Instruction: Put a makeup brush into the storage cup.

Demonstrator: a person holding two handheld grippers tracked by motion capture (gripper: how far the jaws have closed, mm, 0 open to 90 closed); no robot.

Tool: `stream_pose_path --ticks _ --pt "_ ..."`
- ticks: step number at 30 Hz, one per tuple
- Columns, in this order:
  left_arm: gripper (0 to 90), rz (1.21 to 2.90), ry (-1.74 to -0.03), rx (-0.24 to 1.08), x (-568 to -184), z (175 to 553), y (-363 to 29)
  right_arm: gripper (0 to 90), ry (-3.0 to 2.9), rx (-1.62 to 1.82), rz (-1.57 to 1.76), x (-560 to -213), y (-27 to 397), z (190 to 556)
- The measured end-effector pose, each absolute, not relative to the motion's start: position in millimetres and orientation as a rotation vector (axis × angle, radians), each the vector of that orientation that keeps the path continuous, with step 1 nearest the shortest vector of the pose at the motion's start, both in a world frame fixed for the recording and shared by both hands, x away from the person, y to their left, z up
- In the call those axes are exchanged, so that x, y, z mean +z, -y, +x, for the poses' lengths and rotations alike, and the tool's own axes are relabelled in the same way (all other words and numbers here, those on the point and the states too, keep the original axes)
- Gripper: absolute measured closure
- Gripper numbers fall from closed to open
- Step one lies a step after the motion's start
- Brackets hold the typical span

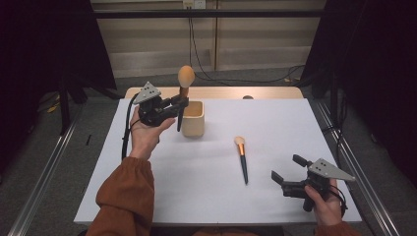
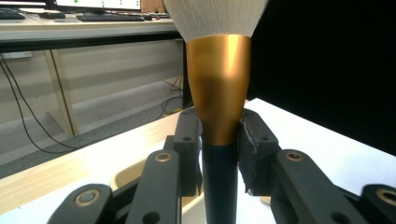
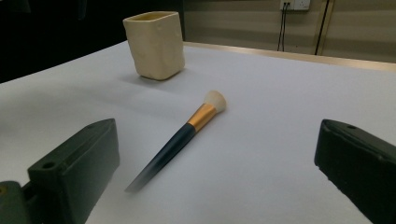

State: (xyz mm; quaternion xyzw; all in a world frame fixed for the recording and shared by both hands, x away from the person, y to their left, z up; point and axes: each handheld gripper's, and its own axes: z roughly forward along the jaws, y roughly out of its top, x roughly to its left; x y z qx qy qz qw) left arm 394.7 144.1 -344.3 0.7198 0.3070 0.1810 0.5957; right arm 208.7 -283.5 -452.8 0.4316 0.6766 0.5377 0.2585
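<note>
Brush (image 1: 183, 93) with the big round head stands upright, bristles up, clamped in the left gripper (image 1: 181, 104) where gold ferrule meets dark handle, just beside the cream cup (image 1: 193, 119) with its handle tip off the cup's near-left wall. The right gripper (image 1: 287, 169) rests with jaws wide apart and nothing in them, near the second brush (image 1: 241, 158) lying flat on the white table (image 1: 196, 187). If the handle tip catches the rim on the way in, I judge the cup could tip or the tapered ferrule could slip in the pads.

The held brush (image 2: 219, 93) has a glossy golden metal ferrule and matt dark handle; the cup (image 3: 154, 44) looks matt, faintly dimpled.
</note>
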Motion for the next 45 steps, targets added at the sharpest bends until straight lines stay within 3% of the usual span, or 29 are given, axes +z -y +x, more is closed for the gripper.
stream_pose_path --ticks 26,45 --pt "71.3 1.607 -0.727 0.437 -337 428 -133 0.0 -1.838 1.467 1.178 -454 285 209" --pt "71.3 1.595 -0.743 0.446 -353 457 -120 0.0 -1.842 1.467 1.185 -455 285 210"
